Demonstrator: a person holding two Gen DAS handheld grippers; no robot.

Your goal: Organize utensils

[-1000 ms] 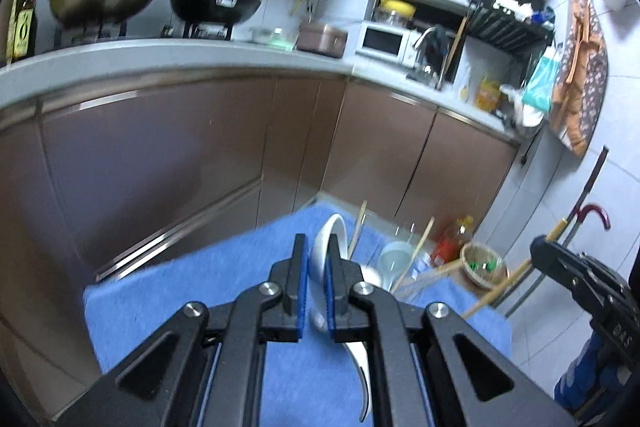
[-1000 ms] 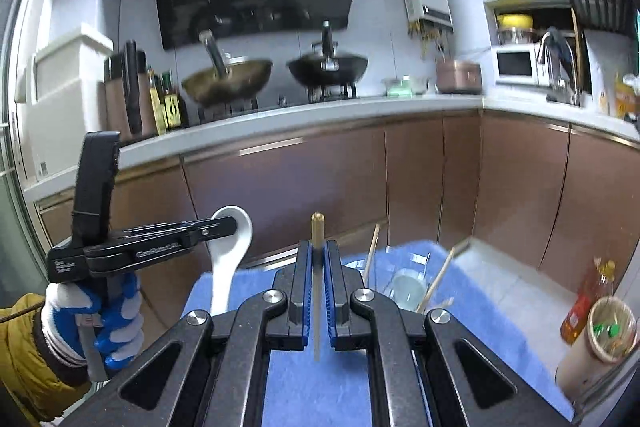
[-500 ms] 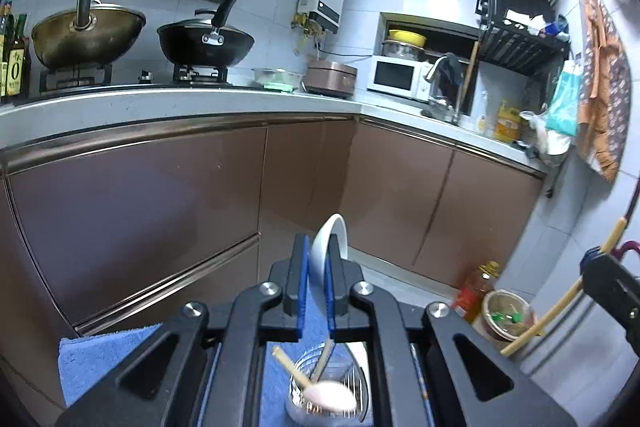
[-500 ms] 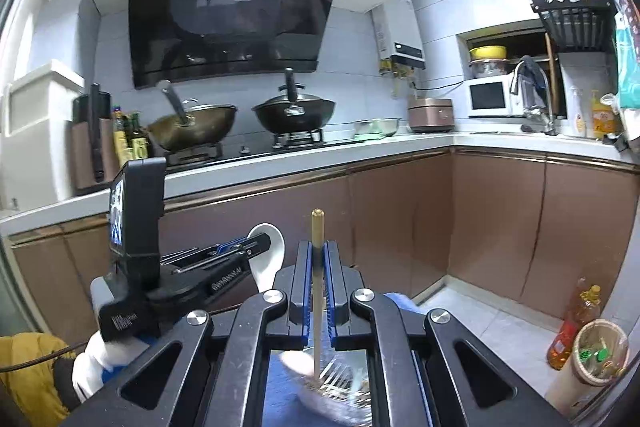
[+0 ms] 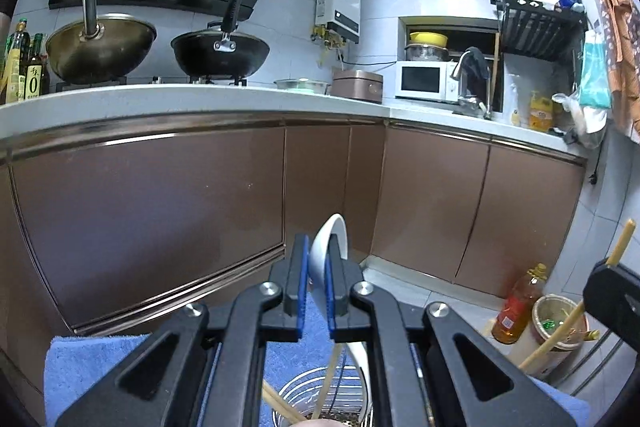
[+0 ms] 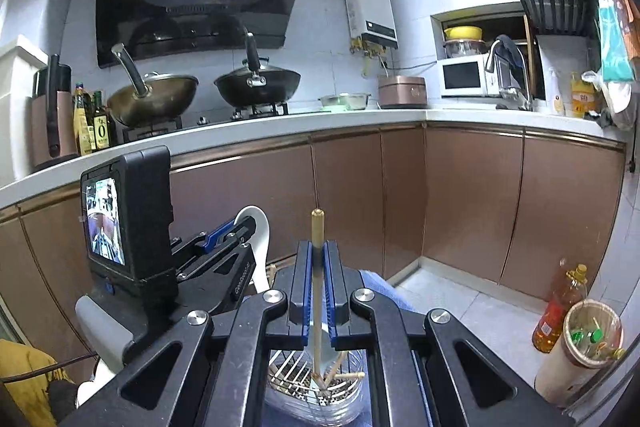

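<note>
My left gripper (image 5: 317,267) is shut on a white ceramic spoon (image 5: 327,247), bowl end up, handle reaching down toward a wire utensil holder (image 5: 316,397) below. In the right wrist view the same left gripper (image 6: 236,231) and spoon (image 6: 258,223) show at the left. My right gripper (image 6: 318,267) is shut on a wooden chopstick (image 6: 317,227) held upright, its lower end inside the wire utensil holder (image 6: 308,383), where other chopsticks (image 6: 340,373) lean. The holder stands on a blue towel (image 5: 92,367).
Brown kitchen cabinets (image 6: 360,195) and a white counter with two woks (image 6: 256,83) fill the background. On the floor at right stand an oil bottle (image 6: 558,311) and a small bin (image 6: 588,343). A person's gloved hand (image 6: 104,339) holds the left gripper.
Both grippers have come down and closer over the utensil holder, which now sits right under them. The chopstick's lower end has entered the holder; the spoon is still gripped.
</note>
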